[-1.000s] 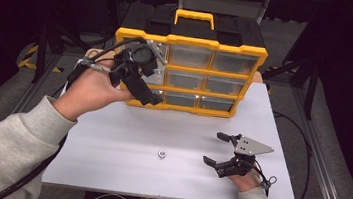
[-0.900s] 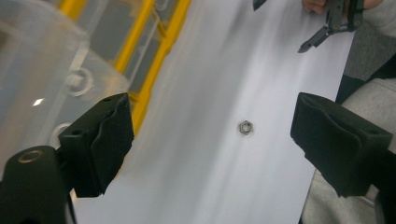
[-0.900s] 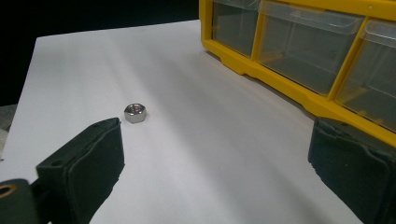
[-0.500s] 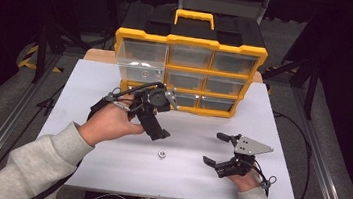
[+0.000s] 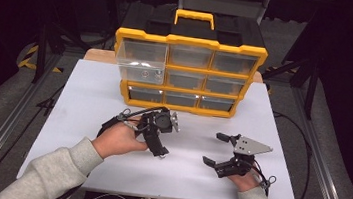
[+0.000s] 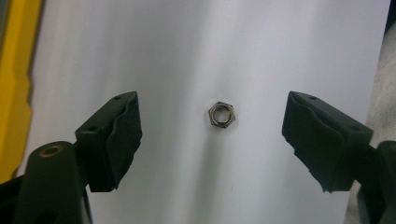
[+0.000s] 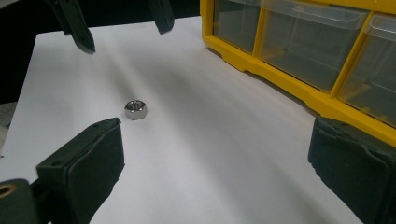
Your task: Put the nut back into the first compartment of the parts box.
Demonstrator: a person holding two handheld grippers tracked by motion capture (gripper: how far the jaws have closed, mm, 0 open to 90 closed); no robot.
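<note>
**A:** What's the setup at your bench right now?

**B:** Dark room, black all around, and a white table (image 5: 89, 99) in front of me. Biggest thing on it is the yellow organizer (image 5: 187, 73) at the far edge, with clear drawers in three rows and a carry handle on top. The top-left drawer (image 5: 141, 61) is pulled out toward me; the rest sit flush.

**A:** And your hands?

**B:** My left gripper (image 5: 160, 138) is over the middle of the table, near the front of the organizer, pointing down at the surface. Its jaws are spread wide apart with nothing between them but the table. My right gripper (image 5: 216, 149) sits low near the front right of the table, jaws also wide apart and holding nothing.

**A:** Where's the small part?

**B:** A little hex nut (image 6: 221, 114) is lying flat on the bare white top. In the left gripper view it's right between my two jaws, touching neither. In the right gripper view the nut sits just beyond my left jaw, well apart from the organizer.
</note>
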